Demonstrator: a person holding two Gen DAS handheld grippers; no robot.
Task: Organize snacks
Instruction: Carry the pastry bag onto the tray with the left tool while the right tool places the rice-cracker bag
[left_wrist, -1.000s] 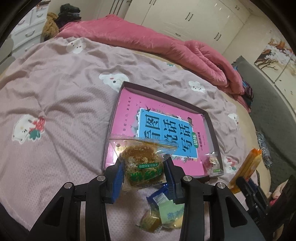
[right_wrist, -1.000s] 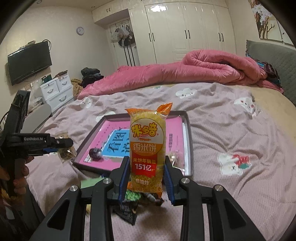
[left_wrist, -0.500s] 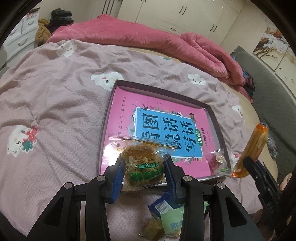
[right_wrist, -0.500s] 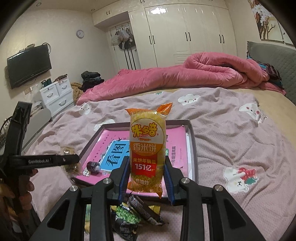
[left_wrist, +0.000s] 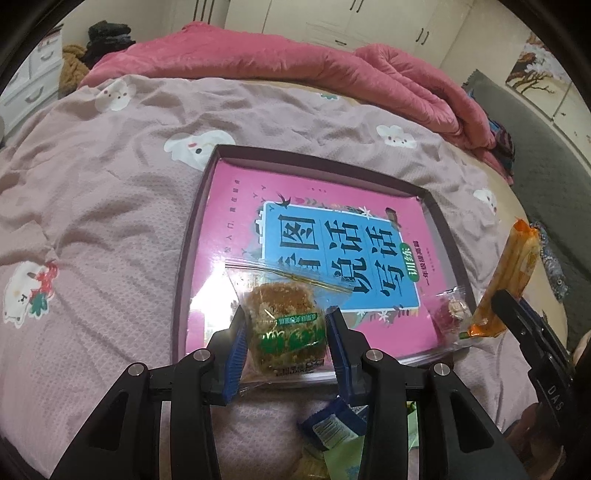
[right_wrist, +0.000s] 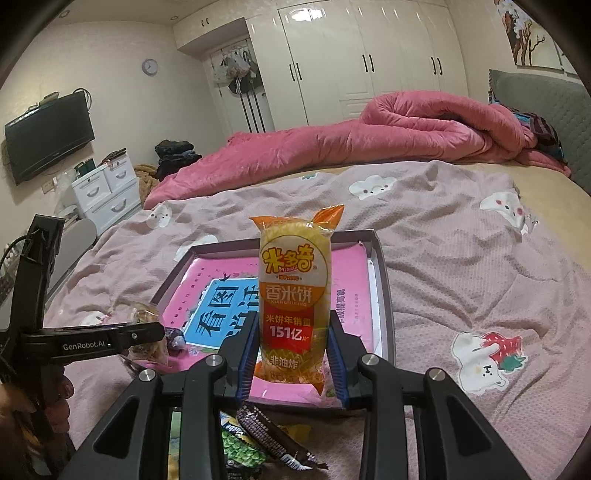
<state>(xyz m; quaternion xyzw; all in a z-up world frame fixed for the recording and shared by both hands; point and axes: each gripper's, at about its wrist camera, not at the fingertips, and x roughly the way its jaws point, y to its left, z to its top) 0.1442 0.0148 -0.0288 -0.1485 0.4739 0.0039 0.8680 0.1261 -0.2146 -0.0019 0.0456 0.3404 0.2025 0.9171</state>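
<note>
Left wrist view: left claw (left_wrist: 286, 341) grips a bagged pastry (left_wrist: 286, 328), right claw (right_wrist: 291, 354) a rice-cracker pack (right_wrist: 293, 295); either crinkly wrapper may slip short of the tray (left_wrist: 325, 157).

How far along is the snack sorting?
Done: one small red sweet lies in the tray. In hand: left gripper holds a wrapped cake, right gripper a rice cracker pack. Left: loose packets on the bedspread.
</note>
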